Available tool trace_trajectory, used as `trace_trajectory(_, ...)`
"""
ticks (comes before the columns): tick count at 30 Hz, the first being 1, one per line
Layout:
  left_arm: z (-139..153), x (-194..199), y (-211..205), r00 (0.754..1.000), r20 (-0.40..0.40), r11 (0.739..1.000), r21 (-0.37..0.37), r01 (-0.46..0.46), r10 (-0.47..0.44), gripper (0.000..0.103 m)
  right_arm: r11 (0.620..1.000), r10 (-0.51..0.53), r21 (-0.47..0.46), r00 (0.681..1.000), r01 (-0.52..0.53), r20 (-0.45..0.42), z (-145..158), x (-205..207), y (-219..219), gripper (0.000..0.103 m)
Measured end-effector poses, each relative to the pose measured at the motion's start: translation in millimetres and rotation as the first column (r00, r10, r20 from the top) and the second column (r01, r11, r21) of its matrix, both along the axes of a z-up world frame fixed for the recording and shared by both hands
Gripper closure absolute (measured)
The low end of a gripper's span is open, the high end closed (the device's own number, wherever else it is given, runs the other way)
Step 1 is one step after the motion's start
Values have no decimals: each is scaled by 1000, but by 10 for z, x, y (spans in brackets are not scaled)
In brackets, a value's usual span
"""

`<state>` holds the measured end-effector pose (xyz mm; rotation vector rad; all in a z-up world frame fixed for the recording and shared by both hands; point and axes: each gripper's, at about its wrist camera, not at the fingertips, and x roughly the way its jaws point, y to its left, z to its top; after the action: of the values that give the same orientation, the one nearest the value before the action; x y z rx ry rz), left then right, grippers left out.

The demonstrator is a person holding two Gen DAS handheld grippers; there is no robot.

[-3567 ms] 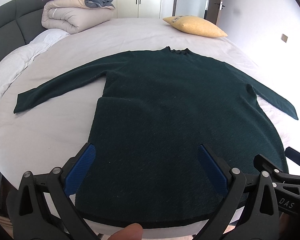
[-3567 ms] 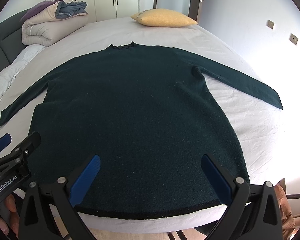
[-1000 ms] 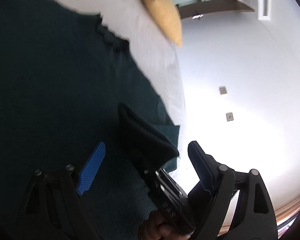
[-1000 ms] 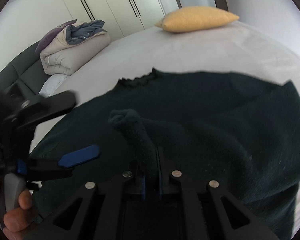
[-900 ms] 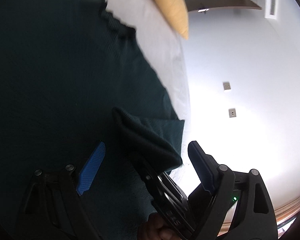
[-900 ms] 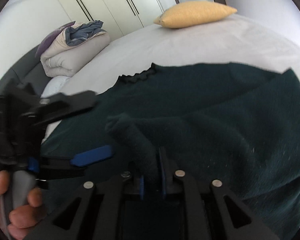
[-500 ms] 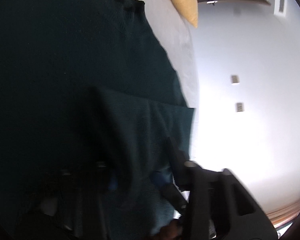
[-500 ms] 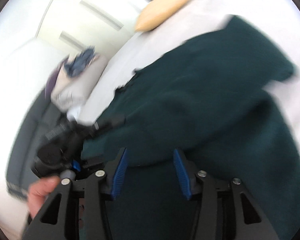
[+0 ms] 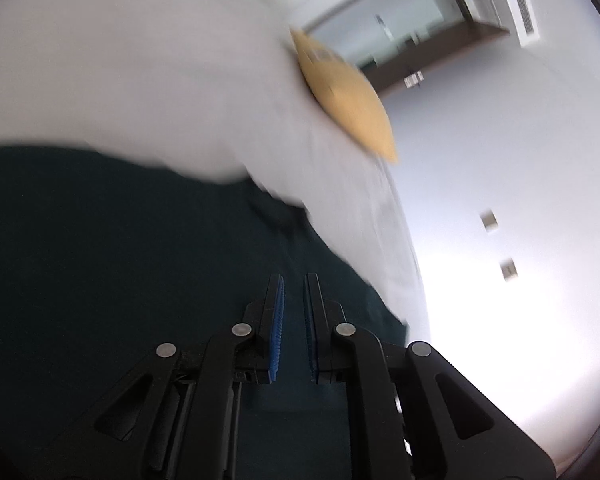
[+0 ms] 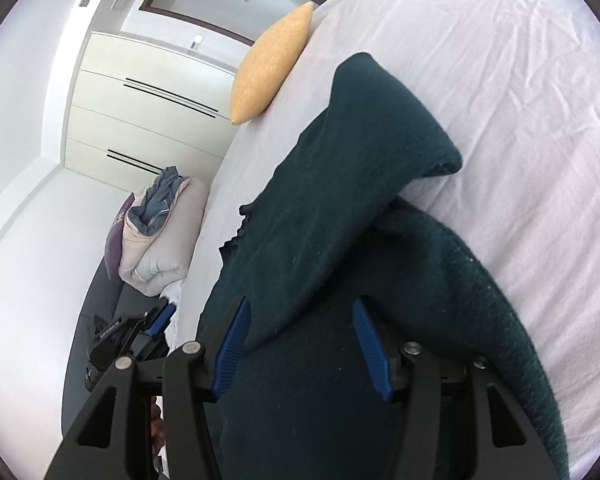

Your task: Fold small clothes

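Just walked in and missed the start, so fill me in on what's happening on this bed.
A person with a handheld gripper in each hand is folding a dark green sweater on a white bed. One sleeve lies folded across the body. The right gripper hangs open over the sweater, gripping nothing. The left gripper is shut, apparently empty.

Yellow pillow (image 10: pixel 272 64) on white bed (image 10: pixel 500 100), folded duvet (image 10: pixel 160 248), white wardrobe (image 10: pixel 148 120)
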<state>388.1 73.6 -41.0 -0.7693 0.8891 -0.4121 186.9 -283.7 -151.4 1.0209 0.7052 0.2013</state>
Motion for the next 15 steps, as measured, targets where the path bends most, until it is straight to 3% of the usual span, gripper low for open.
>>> trace_trajectory(3,-64,-47,329,998,-34,999,-10,-46,45,94,1000,-5,-11,1000,4,-5,7,24,5,45)
trace_trajectory(6,-146,-144,87,997,-51,997,52,65,-62,94,1000,-15,-21,1000,15,2,16,41,37,43)
trace_trajectory(8,-280,-188,-181,980,-108,981,90,174,-164,91,999,-15,-44,1000,15,6,28,49,71,43)
trace_trajectory(9,-353,-196,-293,968,-144,971,86,221,-208,83,999,-12,-50,1000,12,7,31,50,82,43)
trace_trajectory(12,-530,-245,-492,943,-189,958,35,286,-275,24,999,-5,-49,1000,6,15,24,68,109,43)
trace_trajectory(13,-545,-254,-517,945,-176,959,2,282,-277,19,999,-4,-44,1000,4,18,13,67,101,43)
trace_trajectory(15,-558,-218,-500,949,-183,966,-38,255,-257,19,999,-3,-34,1000,4,25,-2,75,90,43)
